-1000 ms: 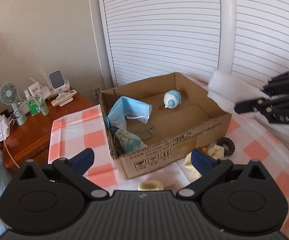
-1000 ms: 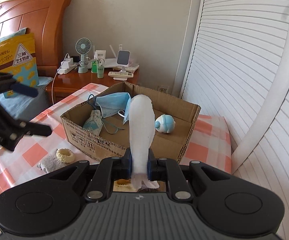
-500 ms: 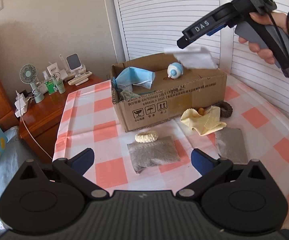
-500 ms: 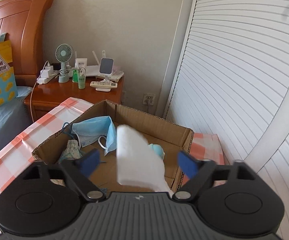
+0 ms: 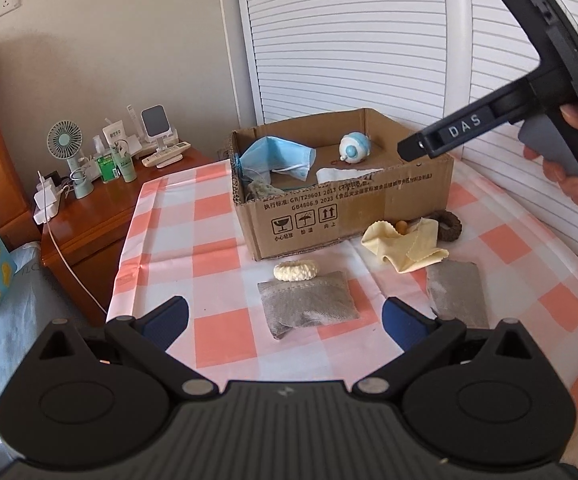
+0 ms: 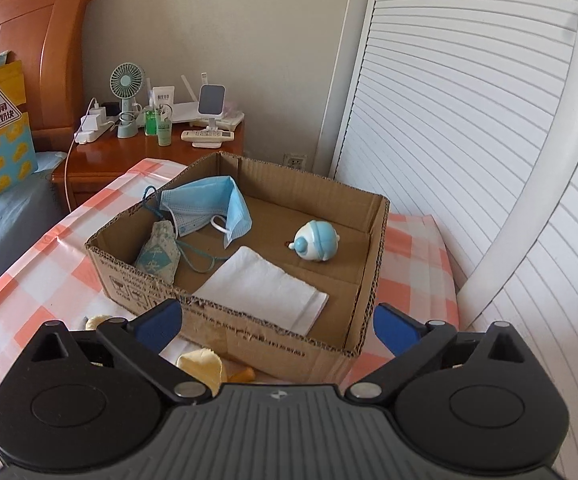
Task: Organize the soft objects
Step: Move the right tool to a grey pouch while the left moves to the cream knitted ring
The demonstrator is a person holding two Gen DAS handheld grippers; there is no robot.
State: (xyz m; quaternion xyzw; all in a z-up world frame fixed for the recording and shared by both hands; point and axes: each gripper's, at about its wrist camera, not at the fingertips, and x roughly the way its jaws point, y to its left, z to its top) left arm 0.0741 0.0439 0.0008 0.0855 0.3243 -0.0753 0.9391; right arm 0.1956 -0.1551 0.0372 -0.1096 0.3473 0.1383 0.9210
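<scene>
Soft things are going one by one into the box [image 6: 249,336], which stands toward the far edge of the checked table [image 5: 217,272] so that both hands can reach over its low walls. A white cloth [image 6: 261,288] lies flat on the box floor against the near wall, right under the right gripper [image 6: 277,320], whose jaws have just been opening and now stand as wide as they go with nothing between them; I take it the cloth was let fall there. Four things are in the box: the cloth, one blue mask [image 6: 205,204] draped in the far left corner, one small pouch [image 6: 159,254] leaning on the left wall, and one blue-and-white ball toy [image 6: 315,242] toward the right wall. Five lie on the table in front of the box: two grey pads [image 5: 307,304], one cream ring [image 5: 297,270] touching the nearer pad, one yellow cloth [image 5: 403,248] crumpled at the box's right front corner, and one dark ring [image 5: 449,226] just behind it. An orange bit peeps from the yellow cloth; I cannot tell what it is. The left gripper [image 5: 285,318] hangs wide open and empty over the nearer pad, probably lined up to take it next.
</scene>
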